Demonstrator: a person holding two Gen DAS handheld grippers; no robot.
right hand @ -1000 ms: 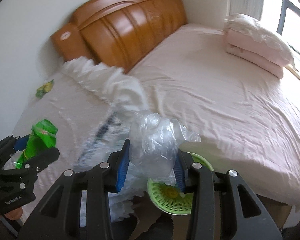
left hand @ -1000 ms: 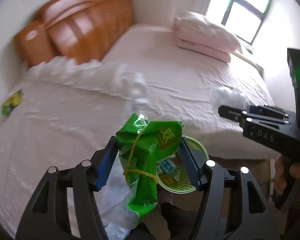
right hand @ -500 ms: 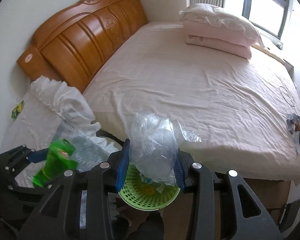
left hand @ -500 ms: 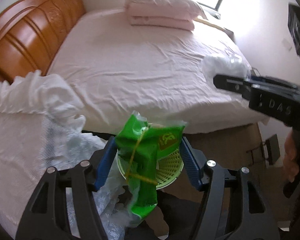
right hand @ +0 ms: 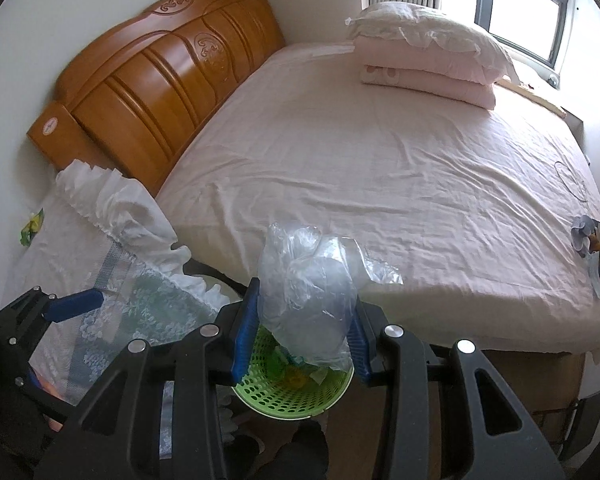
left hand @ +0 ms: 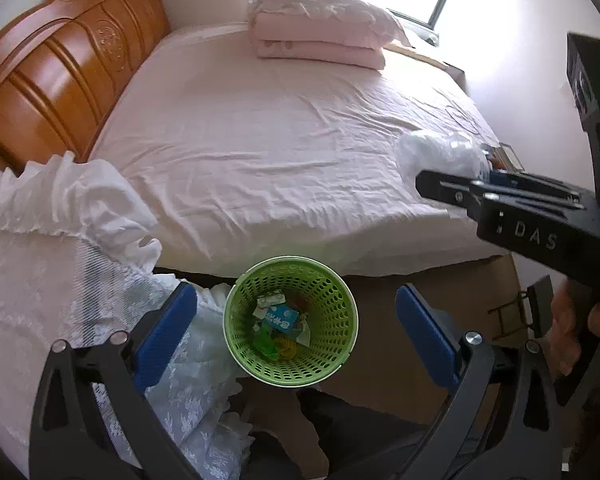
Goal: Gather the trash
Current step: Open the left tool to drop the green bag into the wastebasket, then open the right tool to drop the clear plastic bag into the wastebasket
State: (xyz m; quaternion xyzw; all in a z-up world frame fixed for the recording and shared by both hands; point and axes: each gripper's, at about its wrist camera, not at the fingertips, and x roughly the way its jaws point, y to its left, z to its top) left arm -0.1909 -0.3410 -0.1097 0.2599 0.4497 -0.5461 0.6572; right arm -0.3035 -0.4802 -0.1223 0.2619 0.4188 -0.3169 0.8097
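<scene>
A green perforated waste basket [left hand: 292, 322] stands on the floor beside the bed, with wrappers and a green packet [left hand: 269, 343] lying inside. My left gripper [left hand: 296, 320] hangs over it, its jaws opening wide with nothing between them. The right gripper [right hand: 302, 334] is shut on a crumpled clear plastic bag [right hand: 308, 300], held just above the basket [right hand: 288, 394]. In the left wrist view that bag [left hand: 440, 152] shows at the right, in front of the right gripper's black body.
A pink-sheeted bed [right hand: 380, 160] with a wooden headboard [right hand: 160, 88] and folded pink bedding [right hand: 432, 64] fills the background. A white lace-covered nightstand [left hand: 40, 280] is at left, bearing a small green wrapper [right hand: 32, 228]. Small items [right hand: 596, 248] lie at the bed's right edge.
The left gripper's jaws have spread and the green packet it held has dropped into the basket. Both grippers swung from the nightstand side to over the basket. The right still grips the bag.
</scene>
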